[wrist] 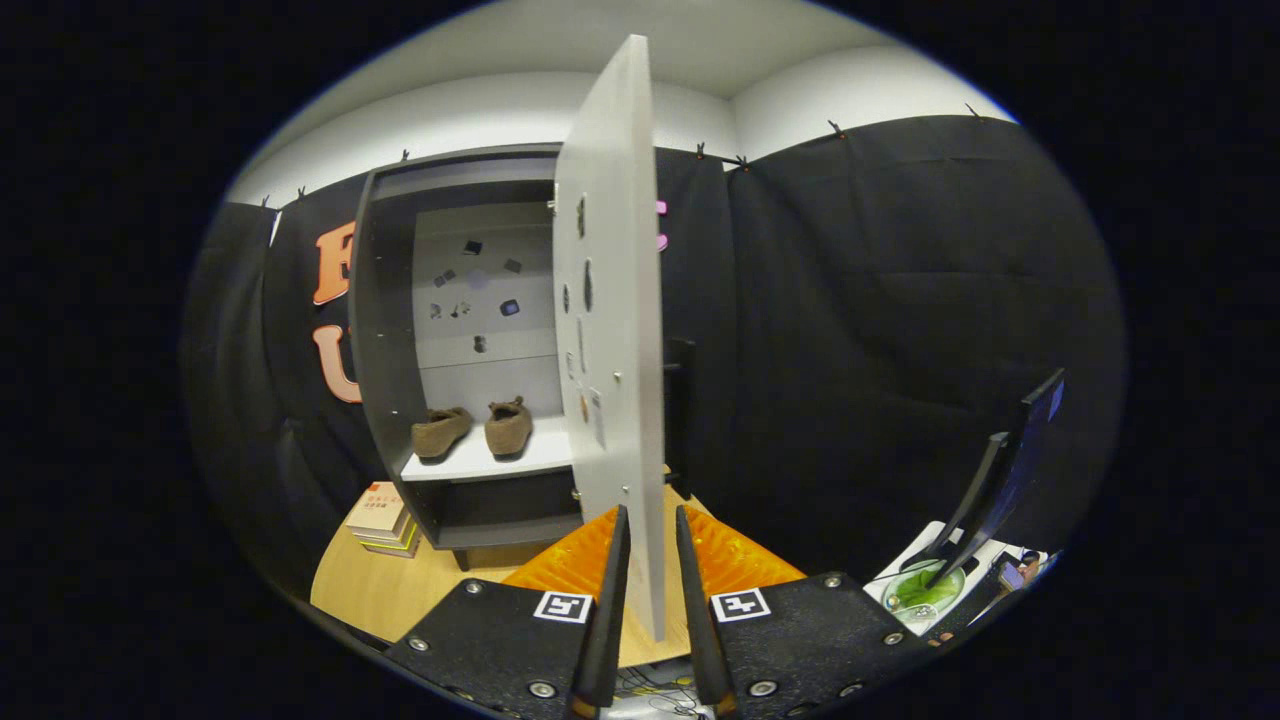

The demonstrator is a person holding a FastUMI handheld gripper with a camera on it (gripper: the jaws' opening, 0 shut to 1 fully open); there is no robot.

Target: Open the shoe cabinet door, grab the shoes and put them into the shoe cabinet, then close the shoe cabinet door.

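Tool (pixel 650 545) at bottom centre of the frame, its 2 fingers (pixel 612 580) slightly spread with a narrow gap. The door (pixel 610 330) stands edge-on in that gap, its lower edge dropping between the fingers. Both fingers sit very close to the door faces; actual contact cannot be told, so whether the tool is pinching the door cannot be told.

Door swung wide open, running from top centre down to the fingers, hinged on the right side of the cabinet (pixel 385 330). Small dark marks and screw points dot its inner face.

Cabinet in the left-centre of the frame, standing on the bench (pixel 400 590), open front facing the camera. 2 shoes (pixel 475 430) sit side by side on the shelf (pixel 490 460) inside, toes toward the back wall, slightly apart from each other, well beyond the fingers and left of the door. Dark compartment below the shelf.

Stack of books (pixel 383 520) on the bench at lower left, just beside the cabinet base.

Lower right of the frame: a dark monitor (pixel 1005 470) tilted, seen nearly edge-on, with a green dish-like thing (pixel 925 588) at its foot, too small to identify.
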